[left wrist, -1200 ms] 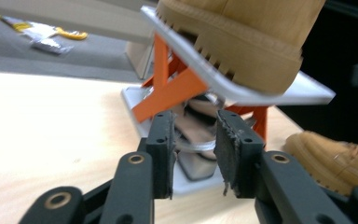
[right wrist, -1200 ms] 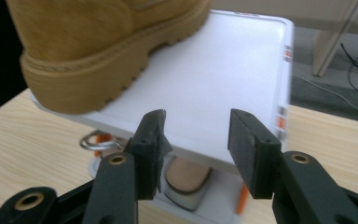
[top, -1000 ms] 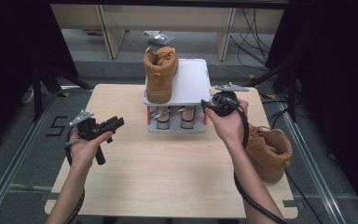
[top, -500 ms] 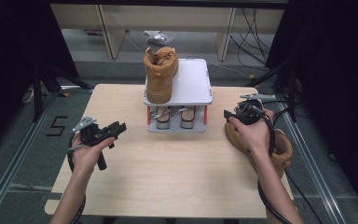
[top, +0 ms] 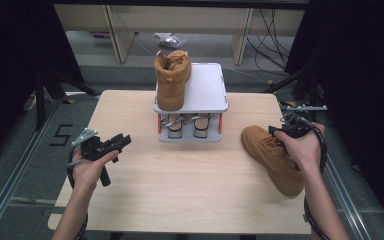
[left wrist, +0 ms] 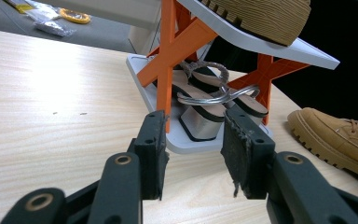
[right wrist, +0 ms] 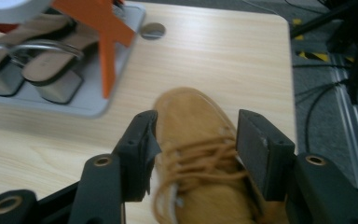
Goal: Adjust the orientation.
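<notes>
Lying on the right side of the table (top: pixel 145 200): one tan boot (top: pixel 272 157), toe toward the rack, laces up. The right gripper (top: pixel 291 131) sits over its ankle end, jaws spread to either side of the laced upper (right wrist: pixel 200 158); they have just been opening, and whether the pads touch it cannot be told. Rack (top: pixel 207 90), two shelves on orange legs, stands at the far middle; a second boot (top: pixel 171 80) stands upright on its top shelf, a pair of sandals (top: pixel 187 125) below. Left gripper (top: pixel 111 145) rests near the left edge, jaws spread, just opening, nothing between them, pointing at the rack.
</notes>
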`<state>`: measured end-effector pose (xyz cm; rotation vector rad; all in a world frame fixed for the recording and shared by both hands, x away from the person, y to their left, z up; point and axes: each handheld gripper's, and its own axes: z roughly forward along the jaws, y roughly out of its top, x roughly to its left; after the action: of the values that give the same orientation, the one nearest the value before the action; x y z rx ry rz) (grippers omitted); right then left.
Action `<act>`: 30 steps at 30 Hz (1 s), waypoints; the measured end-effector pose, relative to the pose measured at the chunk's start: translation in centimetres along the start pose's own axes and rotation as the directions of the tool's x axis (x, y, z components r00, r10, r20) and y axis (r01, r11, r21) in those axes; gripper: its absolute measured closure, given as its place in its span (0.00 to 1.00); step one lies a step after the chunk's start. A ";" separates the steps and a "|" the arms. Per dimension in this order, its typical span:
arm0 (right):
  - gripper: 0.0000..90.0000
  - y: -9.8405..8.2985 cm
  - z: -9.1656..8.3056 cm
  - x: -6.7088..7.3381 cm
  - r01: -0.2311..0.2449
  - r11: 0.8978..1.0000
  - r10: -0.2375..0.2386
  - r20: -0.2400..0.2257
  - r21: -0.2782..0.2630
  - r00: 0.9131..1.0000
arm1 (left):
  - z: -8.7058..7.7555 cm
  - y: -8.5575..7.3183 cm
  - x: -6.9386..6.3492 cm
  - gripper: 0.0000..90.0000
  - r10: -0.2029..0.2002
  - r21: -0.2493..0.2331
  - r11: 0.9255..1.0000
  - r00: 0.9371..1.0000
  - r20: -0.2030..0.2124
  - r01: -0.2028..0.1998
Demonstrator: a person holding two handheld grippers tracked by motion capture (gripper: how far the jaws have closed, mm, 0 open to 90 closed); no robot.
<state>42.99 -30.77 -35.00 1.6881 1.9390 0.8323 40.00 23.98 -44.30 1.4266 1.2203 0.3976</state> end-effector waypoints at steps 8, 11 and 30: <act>0.53 -1.4 -1.4 -4.5 0.015 0.999 -0.018 0.074 0.036 0.997 | 0.0 0.0 -0.1 0.65 0.000 -0.006 1.000 1.000 -0.007 0.000; 0.52 -1.9 -2.1 -5.2 -0.031 0.998 0.026 0.094 0.047 0.995 | 0.0 -0.1 -0.1 0.65 -0.005 0.002 1.000 1.000 -0.006 0.005; 0.56 -4.6 -0.1 -7.1 -0.118 0.948 0.098 0.080 0.296 0.992 | 0.2 -0.4 -0.2 0.64 -0.007 0.012 1.000 1.000 -0.007 0.007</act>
<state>40.77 -38.08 -38.48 1.9847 2.0242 0.5309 39.91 23.64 -44.61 1.4321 1.2345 0.3909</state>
